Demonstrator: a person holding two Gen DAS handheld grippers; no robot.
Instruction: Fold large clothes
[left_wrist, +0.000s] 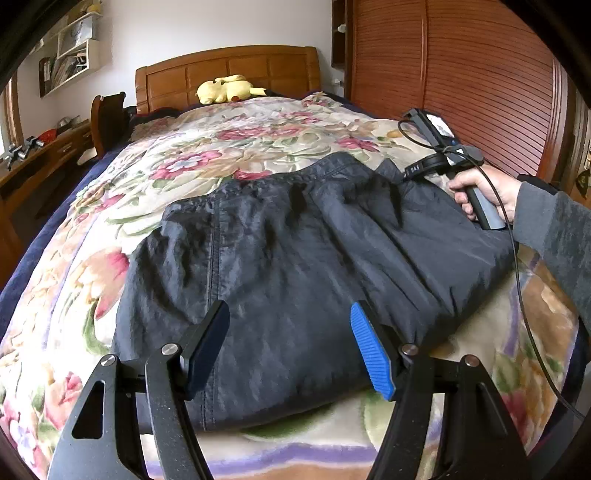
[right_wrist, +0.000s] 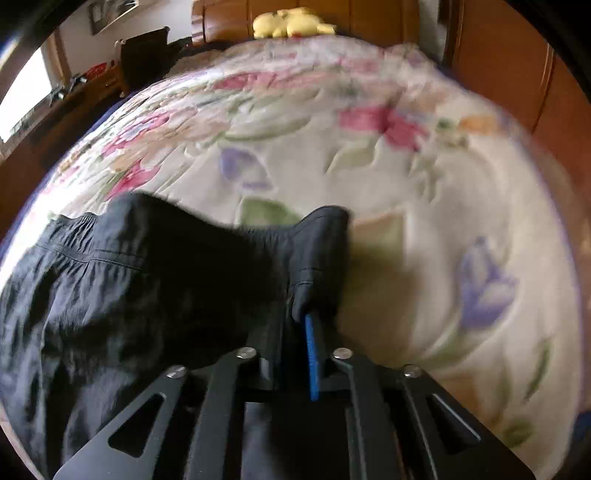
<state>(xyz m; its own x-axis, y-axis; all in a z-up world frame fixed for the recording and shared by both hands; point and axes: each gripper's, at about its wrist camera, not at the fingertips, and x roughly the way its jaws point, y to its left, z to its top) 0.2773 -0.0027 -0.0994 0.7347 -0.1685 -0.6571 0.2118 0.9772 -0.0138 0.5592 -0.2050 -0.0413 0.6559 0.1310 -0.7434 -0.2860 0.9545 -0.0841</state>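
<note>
A dark navy garment (left_wrist: 288, 258) with an elastic waistband lies folded on the floral bedspread (left_wrist: 229, 147). My left gripper (left_wrist: 290, 325) is open and empty, its jaws wide apart just above the garment's near edge. My right gripper (right_wrist: 301, 317) is shut on a corner of the garment (right_wrist: 317, 254) near the waistband and holds it a little above the bedspread (right_wrist: 406, 221). In the left wrist view the right gripper's body (left_wrist: 439, 155) shows at the garment's far right, held by a hand.
A yellow plush toy (left_wrist: 225, 88) lies by the wooden headboard (left_wrist: 229, 70). A slatted wooden wardrobe (left_wrist: 461, 74) stands along the right side. A desk (left_wrist: 40, 158) and chair (left_wrist: 109, 118) stand left of the bed. A cable (left_wrist: 521, 280) hangs from the right gripper.
</note>
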